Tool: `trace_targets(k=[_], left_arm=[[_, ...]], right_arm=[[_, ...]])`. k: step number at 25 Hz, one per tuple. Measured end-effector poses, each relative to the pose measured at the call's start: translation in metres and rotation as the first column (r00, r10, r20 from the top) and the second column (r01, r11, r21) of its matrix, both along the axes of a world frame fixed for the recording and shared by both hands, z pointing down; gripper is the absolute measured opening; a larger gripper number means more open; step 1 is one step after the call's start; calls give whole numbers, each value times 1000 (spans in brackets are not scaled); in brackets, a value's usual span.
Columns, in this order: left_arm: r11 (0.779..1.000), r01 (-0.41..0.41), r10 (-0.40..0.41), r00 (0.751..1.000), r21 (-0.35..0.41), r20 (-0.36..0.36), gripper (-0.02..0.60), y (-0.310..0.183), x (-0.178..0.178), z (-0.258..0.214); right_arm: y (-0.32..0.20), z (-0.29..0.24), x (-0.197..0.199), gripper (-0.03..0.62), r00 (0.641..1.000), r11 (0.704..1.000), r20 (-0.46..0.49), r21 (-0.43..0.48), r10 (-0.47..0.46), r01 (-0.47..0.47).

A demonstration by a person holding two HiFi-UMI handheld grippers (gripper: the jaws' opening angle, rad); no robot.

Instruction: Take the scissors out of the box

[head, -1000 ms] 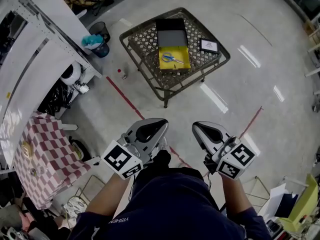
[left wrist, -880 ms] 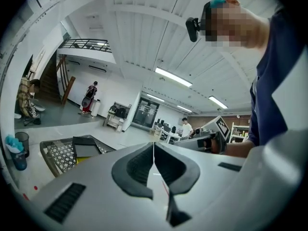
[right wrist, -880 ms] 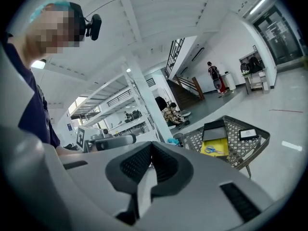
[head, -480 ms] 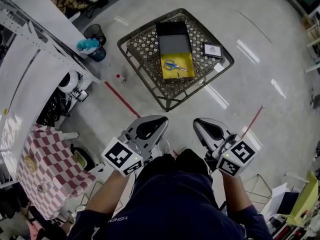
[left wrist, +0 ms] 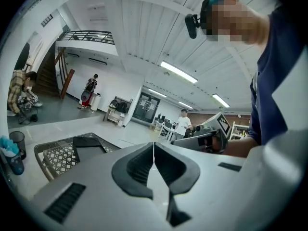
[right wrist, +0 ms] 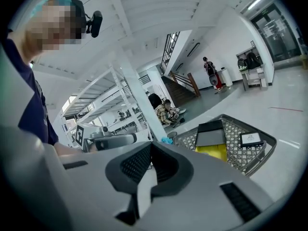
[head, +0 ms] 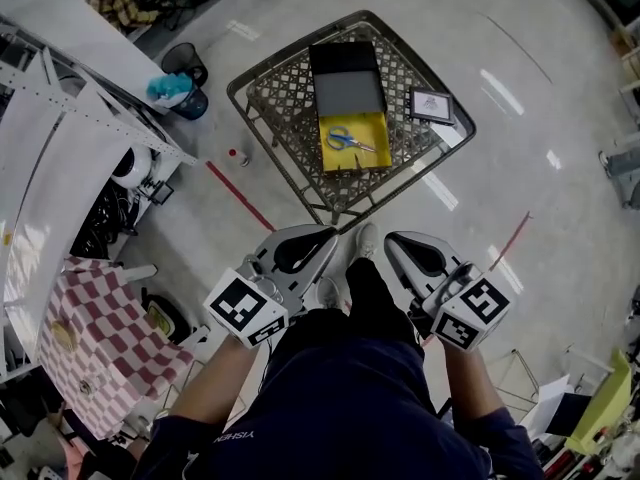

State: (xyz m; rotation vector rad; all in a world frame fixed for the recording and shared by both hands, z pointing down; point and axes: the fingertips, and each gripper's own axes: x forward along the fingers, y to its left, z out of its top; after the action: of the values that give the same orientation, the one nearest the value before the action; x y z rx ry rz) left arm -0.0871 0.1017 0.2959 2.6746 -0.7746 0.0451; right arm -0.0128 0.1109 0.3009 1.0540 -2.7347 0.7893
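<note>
A yellow box (head: 352, 146) with its grey lid (head: 345, 78) flung open stands on a low lattice-top table (head: 280, 98). Blue-handled scissors (head: 346, 140) lie inside the box. Both grippers hang well short of the table, over the floor in front of the person's body. My left gripper (head: 328, 232) is shut and empty; its jaws meet at the tip (left wrist: 153, 146). My right gripper (head: 391, 239) is shut too, with nothing in it (right wrist: 150, 146). The right gripper view shows the yellow box (right wrist: 212, 152) ahead on the table; the scissors cannot be made out there.
A framed card (head: 432, 105) lies on the table right of the box. On the floor are a red tape line (head: 240, 196), a small bottle (head: 232, 154) and a bin (head: 186, 90). White shelving and a checked cloth (head: 90, 338) stand at left. People stand in the distance.
The table and box have drawn nearer in the head view as the person walks toward them. Both grippers travel along, still shut and side by side.
</note>
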Motion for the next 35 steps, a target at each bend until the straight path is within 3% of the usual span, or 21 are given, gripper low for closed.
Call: trace_targets(k=[17, 26, 31, 35], left_arm=[[995, 39, -26, 991, -97, 128, 26, -156, 69, 75], [984, 9, 37, 966, -176, 255, 26, -208, 91, 148], [977, -61, 131, 928, -207, 348, 26, -229, 97, 201], [963, -175, 252, 857, -206, 448, 28, -234, 100, 240]], right_arm=[[-156, 58, 69, 17, 995, 989, 5, -108, -101, 101], [-197, 99, 90, 17, 993, 981, 8, -150, -121, 121], [-206, 123, 93, 17, 992, 977, -5, -173, -126, 123], [-207, 139, 93, 17, 995, 974, -2, -205, -99, 97]])
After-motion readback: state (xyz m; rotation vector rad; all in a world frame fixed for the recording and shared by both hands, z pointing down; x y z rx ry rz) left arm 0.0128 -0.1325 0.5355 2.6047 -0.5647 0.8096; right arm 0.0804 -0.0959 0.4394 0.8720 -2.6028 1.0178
